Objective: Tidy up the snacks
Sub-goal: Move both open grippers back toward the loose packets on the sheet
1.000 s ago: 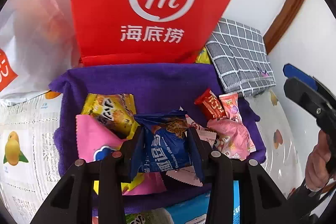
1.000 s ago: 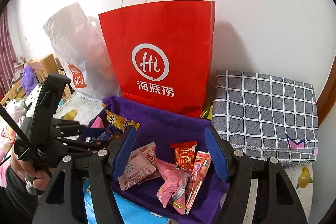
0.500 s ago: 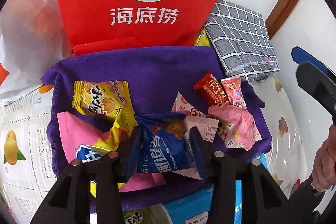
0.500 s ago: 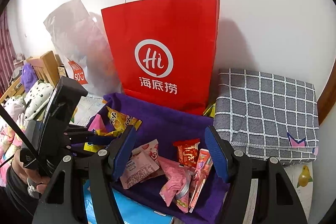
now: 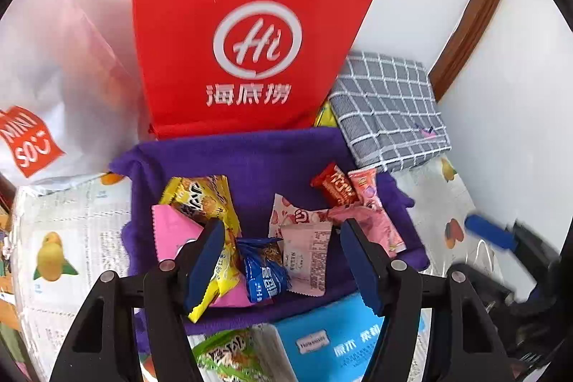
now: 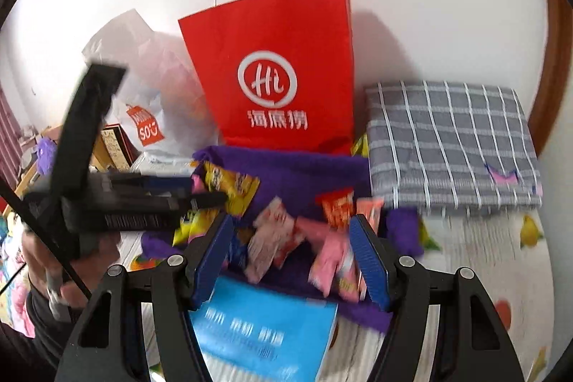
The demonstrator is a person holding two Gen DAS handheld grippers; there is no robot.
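Several snack packets lie on a purple cloth (image 5: 250,160). A blue packet (image 5: 263,269) lies between the open fingers of my left gripper (image 5: 281,260), loose on the cloth, beside a yellow packet (image 5: 204,196), a pink packet (image 5: 172,231) and a white-pink packet (image 5: 304,256). A red packet (image 5: 333,185) and pink packets (image 5: 372,221) lie to the right. My right gripper (image 6: 292,260) is open and empty, low over the pink packets (image 6: 333,260). The left gripper also shows in the right wrist view (image 6: 200,194).
A red paper bag (image 5: 250,34) stands behind the cloth against the wall. A white plastic bag (image 5: 53,88) is on the left, a grey checked box (image 5: 390,110) on the right. A blue box (image 5: 333,342) and a green packet (image 5: 229,357) lie near the front.
My left gripper has opened and let go of the blue packet, which now lies on the cloth. The right gripper has moved down and closer to the snacks.
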